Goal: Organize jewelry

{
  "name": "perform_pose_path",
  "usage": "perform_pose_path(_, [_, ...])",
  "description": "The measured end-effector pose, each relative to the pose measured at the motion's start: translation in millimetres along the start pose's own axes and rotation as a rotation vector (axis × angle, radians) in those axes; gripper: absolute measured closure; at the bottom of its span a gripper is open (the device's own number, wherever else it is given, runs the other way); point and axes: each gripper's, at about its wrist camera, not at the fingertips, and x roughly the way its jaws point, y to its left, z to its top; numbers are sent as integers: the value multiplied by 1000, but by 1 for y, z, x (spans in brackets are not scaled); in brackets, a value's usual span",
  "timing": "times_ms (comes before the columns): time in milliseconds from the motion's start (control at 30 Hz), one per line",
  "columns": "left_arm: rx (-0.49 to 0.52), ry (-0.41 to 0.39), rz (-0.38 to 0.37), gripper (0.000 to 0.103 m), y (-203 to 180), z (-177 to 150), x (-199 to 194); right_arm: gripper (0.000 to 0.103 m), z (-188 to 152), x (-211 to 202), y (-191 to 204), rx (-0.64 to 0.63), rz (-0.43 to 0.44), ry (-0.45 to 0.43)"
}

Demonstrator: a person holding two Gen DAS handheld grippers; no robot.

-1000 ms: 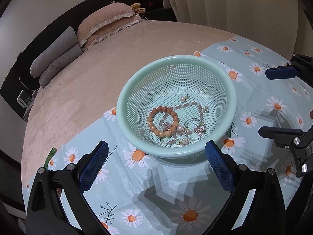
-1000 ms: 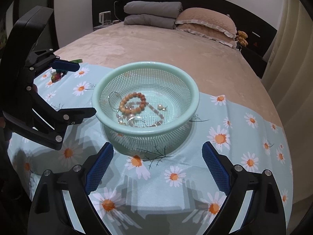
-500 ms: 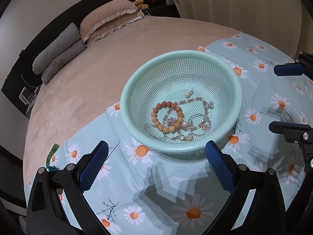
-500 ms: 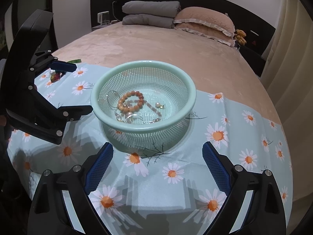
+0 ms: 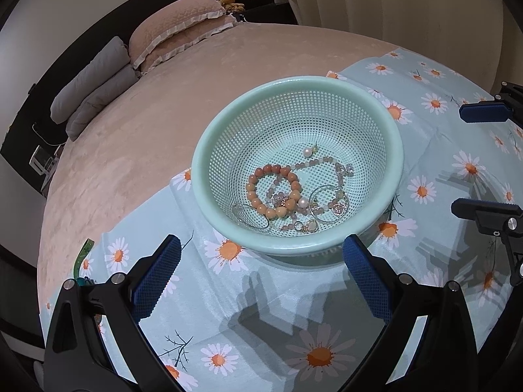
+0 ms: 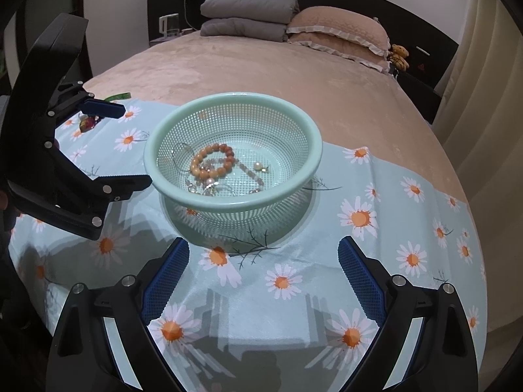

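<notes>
Mint-green perforated plastic basket on daisy-print cloth, holding orange bead bracelet. Left gripper and right gripper: both spread wide, holding nothing.

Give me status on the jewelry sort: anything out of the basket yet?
Done: nothing visibly sorted. The orange bead bracelet, hoop earrings and loose pearl all lie tangled in the green basket. In hand: nothing; left claw and right claw are open, short of the basket. Left: every piece.
</notes>
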Motion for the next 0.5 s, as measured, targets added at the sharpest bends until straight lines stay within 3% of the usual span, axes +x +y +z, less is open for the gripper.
perform_pose_path(500, [22, -10, 13, 6, 1, 4, -2, 14, 0, -3, 3, -9, 5, -21])
